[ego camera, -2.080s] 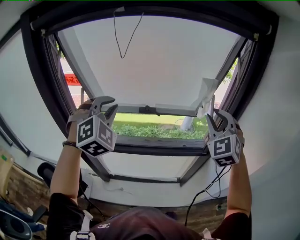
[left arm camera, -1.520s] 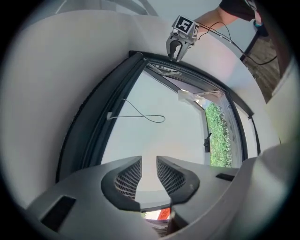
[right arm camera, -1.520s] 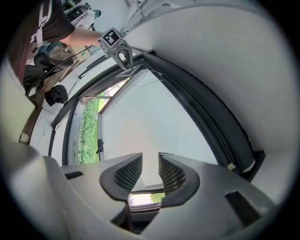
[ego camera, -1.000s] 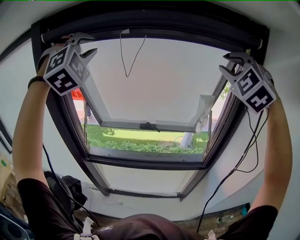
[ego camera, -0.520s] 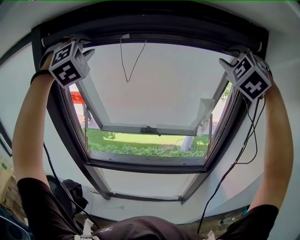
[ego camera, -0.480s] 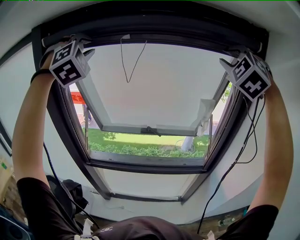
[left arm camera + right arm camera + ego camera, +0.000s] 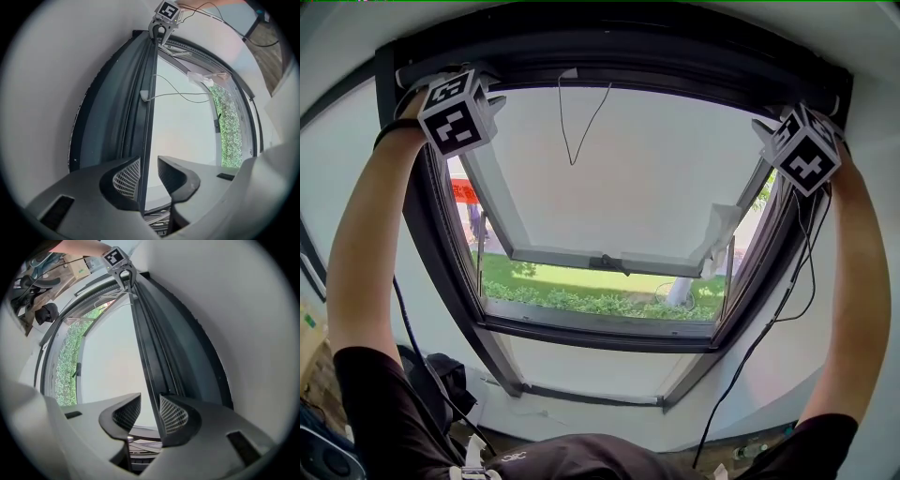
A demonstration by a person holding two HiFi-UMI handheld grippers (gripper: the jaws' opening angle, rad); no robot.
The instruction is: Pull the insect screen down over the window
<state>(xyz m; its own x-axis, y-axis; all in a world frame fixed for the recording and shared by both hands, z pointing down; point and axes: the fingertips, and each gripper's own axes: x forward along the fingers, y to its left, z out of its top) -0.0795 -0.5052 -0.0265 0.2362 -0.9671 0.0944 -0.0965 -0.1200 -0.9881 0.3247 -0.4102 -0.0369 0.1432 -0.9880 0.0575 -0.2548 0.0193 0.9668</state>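
Reaching up from the dark shirt at 6 o'clock, the left arm and right arm go to the top corners of the window frame. In the head view the left gripper sits at 10 o'clock and the right gripper at 2 o'clock. A black cable hangs from the right one toward 5 o'clock.

Each claw is about half open and straddles the thin dark screen bar, which lies along the top edge of the window at 12 o'clock. In the left gripper view the bar runs just beside the meshed pad at 9 o'clock, with daylight between it and the other pad. In the right gripper view the bar lies against the meshed pad at 3 o'clock, clear of its partner. Neither claw is squeezing it.

A thin cord loops down from the bar's middle. Beyond it the sash is swung outward. Grass shows below its lower rail, and a red banner shows at 9 o'clock.
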